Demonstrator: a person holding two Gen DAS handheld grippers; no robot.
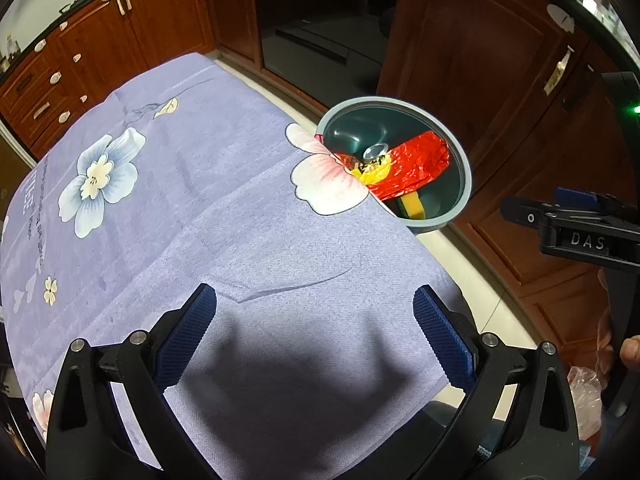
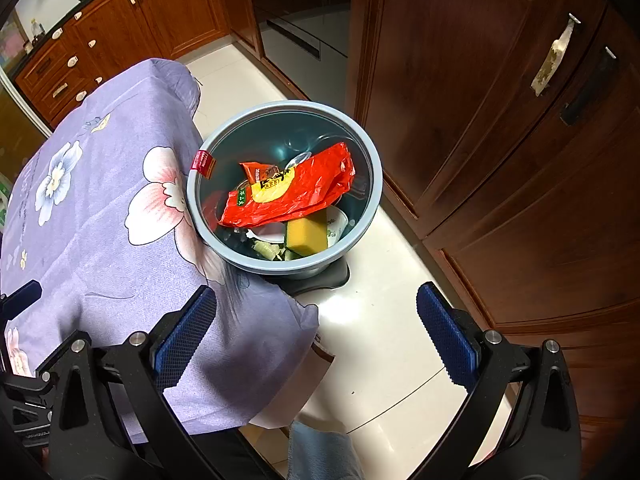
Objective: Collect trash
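Right wrist, trash bin (image 2: 372,184) beyond gripper (image 2: 316,332)

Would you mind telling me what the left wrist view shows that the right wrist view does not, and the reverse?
Only the left wrist view shows the right gripper from the side and a blue-petalled flower print. Only the right wrist view shows the round blue-grey trash bin's black base and a white paper cup inside. Both show the crumpled red foil wrapper, yellow sponge and lilac floral tablecloth.
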